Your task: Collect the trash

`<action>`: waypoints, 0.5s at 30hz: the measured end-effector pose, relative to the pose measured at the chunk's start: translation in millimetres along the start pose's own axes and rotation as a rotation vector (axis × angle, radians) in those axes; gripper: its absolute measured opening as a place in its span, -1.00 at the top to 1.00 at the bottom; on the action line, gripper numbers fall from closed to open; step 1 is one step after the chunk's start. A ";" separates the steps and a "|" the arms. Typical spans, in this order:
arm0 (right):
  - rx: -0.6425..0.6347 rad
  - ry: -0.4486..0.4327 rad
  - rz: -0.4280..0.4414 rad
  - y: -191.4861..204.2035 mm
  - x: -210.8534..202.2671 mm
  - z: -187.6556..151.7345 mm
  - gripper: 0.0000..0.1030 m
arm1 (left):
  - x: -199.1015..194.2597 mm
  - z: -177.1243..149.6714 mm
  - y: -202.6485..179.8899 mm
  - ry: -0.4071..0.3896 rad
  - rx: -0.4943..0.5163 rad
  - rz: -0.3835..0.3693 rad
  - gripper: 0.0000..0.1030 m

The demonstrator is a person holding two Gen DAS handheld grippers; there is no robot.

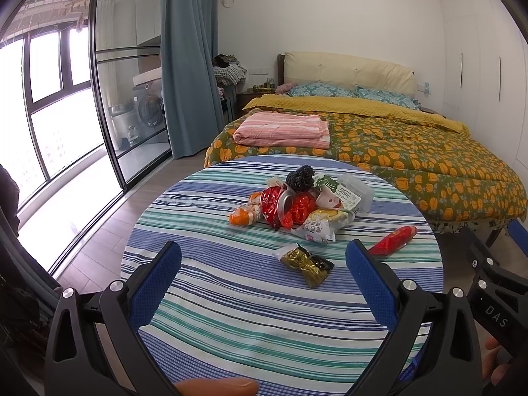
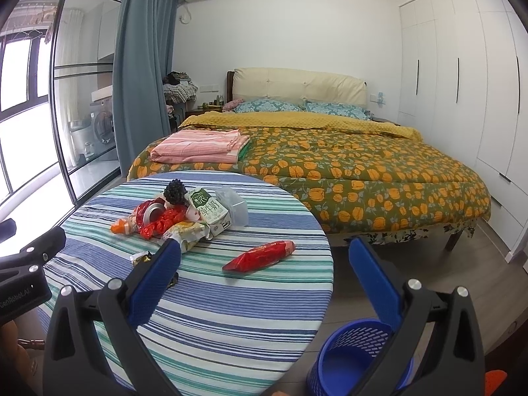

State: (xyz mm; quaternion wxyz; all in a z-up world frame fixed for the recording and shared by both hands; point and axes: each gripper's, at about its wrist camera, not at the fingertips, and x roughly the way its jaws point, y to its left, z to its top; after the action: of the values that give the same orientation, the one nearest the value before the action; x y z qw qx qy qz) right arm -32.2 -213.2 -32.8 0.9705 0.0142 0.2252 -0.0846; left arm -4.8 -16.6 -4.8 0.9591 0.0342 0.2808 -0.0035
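From where I stand, both sets of tongs hang spread wide with nothing between their blue pads: the left tongs point(image 1: 263, 257) over the near half of the striped counter point(image 1: 204, 297), the right tongs point(image 2: 264, 257) off its right edge, above the floor and the blue mesh bin point(image 2: 333, 359). The trash lies on the counter in three lots. Nearest the left tongs is a small gold-and-black foil wrapper point(image 1: 305, 264), alone and flat; it looks featherlight and crinkly, likely to slide on the cloth, so I would pinch it across its bunched middle rather than at a thin edge. A red foil packet point(image 2: 260, 255) lies apart toward the right side; it looks puffed and slippery, so a grip across its narrower end or a firm squeeze at the waist seems safest. Farther back sits the heap point(image 1: 303, 203): red crumpled foil around a metal can, an orange-tipped wrapper, a pale snack bag, a green-and-white milk carton point(image 2: 208, 213), a clear plastic tub point(image 2: 236, 209) and a dark knobbly lump on top. The carton and tub look stiff enough to take by their walls, though the tub may crack or spring out under a hard squeeze; the can may roll; the soft bags touch and overlap, so lifting one may drag its neighbours along.
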 end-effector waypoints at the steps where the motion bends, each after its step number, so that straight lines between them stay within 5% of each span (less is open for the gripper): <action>1: 0.000 -0.001 0.000 -0.1 -0.2 0.0 -0.91 | -0.4 -0.1 0.4 -0.001 -0.001 0.000 -0.92; 15: 0.000 -0.002 -0.001 0.0 -0.2 -0.4 -0.91 | -0.8 0.0 1.3 -0.001 -0.003 0.001 -0.92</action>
State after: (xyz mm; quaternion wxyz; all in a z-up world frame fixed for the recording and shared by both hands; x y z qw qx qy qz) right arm -32.5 -213.1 -33.1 0.9707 0.0139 0.2241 -0.0851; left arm -5.5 -15.4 -4.2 0.9593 0.0331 0.2803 -0.0028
